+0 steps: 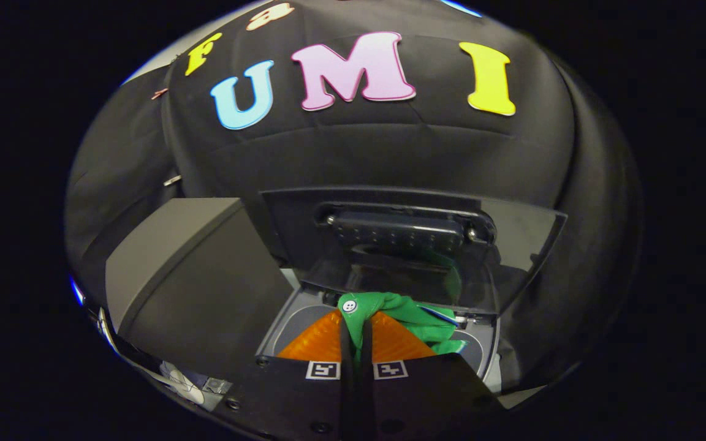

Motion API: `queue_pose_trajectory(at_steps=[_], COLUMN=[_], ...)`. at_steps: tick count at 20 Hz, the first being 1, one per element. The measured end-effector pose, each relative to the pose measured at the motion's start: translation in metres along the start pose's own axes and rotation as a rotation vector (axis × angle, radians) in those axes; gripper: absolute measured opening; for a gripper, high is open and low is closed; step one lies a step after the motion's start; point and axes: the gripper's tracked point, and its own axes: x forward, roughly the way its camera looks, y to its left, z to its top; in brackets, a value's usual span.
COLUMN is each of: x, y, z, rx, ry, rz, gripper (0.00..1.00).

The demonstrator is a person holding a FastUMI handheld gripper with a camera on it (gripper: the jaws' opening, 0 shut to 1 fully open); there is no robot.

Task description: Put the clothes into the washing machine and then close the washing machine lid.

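Observation:
A green garment [411,318] with a white button hangs bunched from my gripper [358,327], whose two fingers are pressed together on a fold of it. The cloth sits over the open mouth of the washing machine [304,318], a grey rim just ahead of the fingers. The dark, glossy lid [512,245] stands raised beyond the opening, with its handle plate [402,229] facing me and a faint green reflection in it. The drum's inside is hidden behind the fingers and the cloth.
The machine's flat grey top panel [187,269] stretches to the left of the opening. Black booth cloth [390,153] hangs close behind the raised lid. A pale strip of something lies at the machine's near left edge [181,380].

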Motion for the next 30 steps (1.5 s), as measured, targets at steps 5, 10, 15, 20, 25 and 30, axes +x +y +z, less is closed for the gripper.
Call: queue_pose_trajectory(at_steps=[5,10,15,20,25,30], x=[0.031,0.059,0.073,0.075,0.077,0.083], y=[-0.015,-0.023,-0.031,-0.031,-0.035,-0.018], z=[-0.046,-0.090,-0.136,-0.144,-0.144,-0.121], rx=[0.083,0.073,0.093,0.037,0.076,0.137], ry=[0.114,0.196,0.297,0.297,0.304,0.243], rz=[-0.074,-0.132,-0.219,-0.238,-0.262,-0.199], gripper=[0.05,0.05,0.05,0.05,0.08,0.40])
